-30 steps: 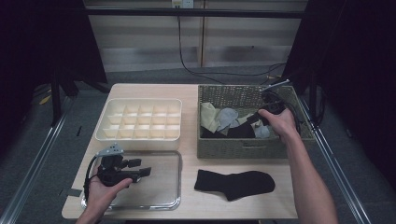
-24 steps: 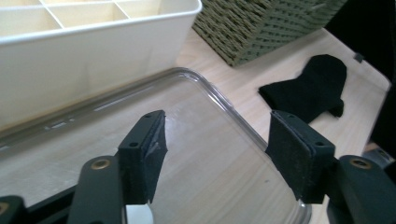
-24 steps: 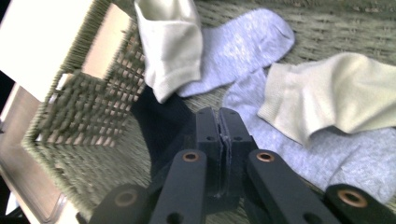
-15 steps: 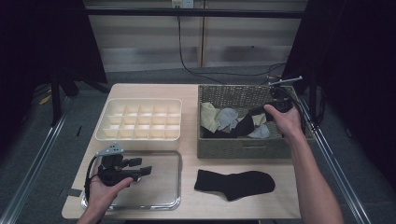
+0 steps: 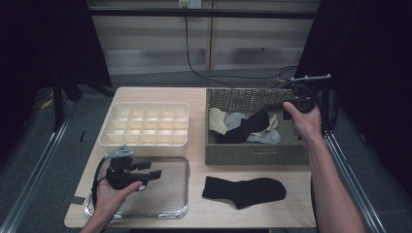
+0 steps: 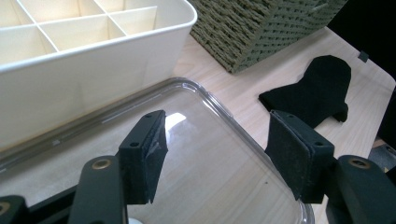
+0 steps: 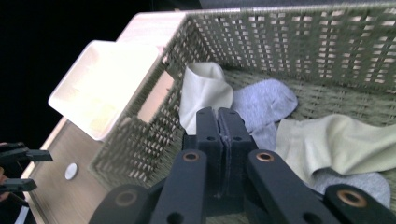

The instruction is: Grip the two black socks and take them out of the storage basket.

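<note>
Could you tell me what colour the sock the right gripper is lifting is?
Black sock, clearest in the high view.

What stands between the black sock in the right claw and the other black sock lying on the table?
The woven basket, with its front wall. The held sock hangs from the right claw with its lower end inside the basket; the flat sock lies just outside that wall.

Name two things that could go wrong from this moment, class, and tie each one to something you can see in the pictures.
1. The right gripper pinches just one end of the black sock; the rest trails among other socks, so it may slip free or drag the grey sock out of the wicker basket.
2. The hanging sock could catch on the basket rim while being lifted out.
</note>
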Motion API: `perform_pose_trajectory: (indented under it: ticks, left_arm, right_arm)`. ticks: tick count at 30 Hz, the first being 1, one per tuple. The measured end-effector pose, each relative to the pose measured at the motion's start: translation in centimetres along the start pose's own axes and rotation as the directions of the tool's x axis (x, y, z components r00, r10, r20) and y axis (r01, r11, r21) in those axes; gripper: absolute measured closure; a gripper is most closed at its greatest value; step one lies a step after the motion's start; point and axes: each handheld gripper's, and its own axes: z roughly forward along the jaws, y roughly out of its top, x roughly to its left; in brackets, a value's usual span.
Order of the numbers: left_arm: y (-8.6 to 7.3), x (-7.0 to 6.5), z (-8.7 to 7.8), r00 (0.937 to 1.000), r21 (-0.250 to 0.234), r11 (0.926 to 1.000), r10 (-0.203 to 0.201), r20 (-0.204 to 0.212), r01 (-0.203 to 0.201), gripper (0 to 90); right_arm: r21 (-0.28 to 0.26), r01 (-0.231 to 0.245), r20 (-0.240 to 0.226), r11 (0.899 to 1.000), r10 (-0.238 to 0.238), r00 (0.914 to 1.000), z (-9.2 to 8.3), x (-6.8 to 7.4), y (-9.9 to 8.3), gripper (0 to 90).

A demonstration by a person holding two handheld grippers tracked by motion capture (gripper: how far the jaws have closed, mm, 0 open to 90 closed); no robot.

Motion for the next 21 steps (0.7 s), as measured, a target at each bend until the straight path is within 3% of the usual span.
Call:
perform_pose_trajectory:
  ticks: [8,11,13,21]
  left_arm:
    - [1.0,0.0,0.5,0.9999,-0.017,0.9998,0.012,0.003,-0.012,37.7]
    - [1.4,-0.2,0.6,0.9978,-0.004,0.9984,0.057,-0.033,-0.057,37.7]
    - [1.6,-0.1,0.8,0.9988,-0.005,0.9988,0.048,-0.012,-0.048,37.7]
    - [1.4,0.0,0.8,0.9994,-0.024,0.9991,0.036,0.004,-0.036,37.3]
  right_arm:
    - [-0.046,0.009,-0.015,0.999,-0.01,0.9998,-1.7,0.8,1.0,88.8]
    - [-0.053,0.019,-0.011,0.998,-0.02,0.9997,-2.2,1.1,1.4,88.7]
    - [-0.06,0.019,-0.012,0.998,-0.02,0.9997,-2.5,1.2,1.7,88.8]
    - [-0.095,0.025,-0.022,0.995,-0.027,0.9994,-3.5,2.0,2.7,88.8]
